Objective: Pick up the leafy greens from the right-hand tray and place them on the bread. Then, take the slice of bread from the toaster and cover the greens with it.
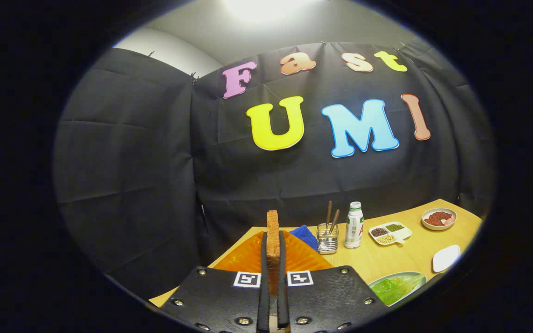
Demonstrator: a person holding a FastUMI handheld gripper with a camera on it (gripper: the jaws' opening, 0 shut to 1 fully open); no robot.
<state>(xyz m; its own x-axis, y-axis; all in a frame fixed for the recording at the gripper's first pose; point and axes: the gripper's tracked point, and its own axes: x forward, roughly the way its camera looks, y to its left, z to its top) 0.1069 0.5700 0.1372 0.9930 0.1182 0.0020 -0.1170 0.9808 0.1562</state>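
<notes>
My gripper [272, 252] is shut on a slice of toasted bread [273, 231], which stands upright on edge between the two fingers and rises above their tips. It is held in the air over an orange tray [243, 259] on the wooden table [387, 259]. To the right of the fingers, a pale plate [389, 277] holds a green leaf [393, 289], partly cut off by the gripper body.
Beyond the bread lie a blue cloth [304, 236], a glass holder with sticks [327, 238] and a small white bottle [354, 225]. Further right are a divided dish of seeds [390, 232], a bowl of red food [439, 218] and a small white dish [446, 257].
</notes>
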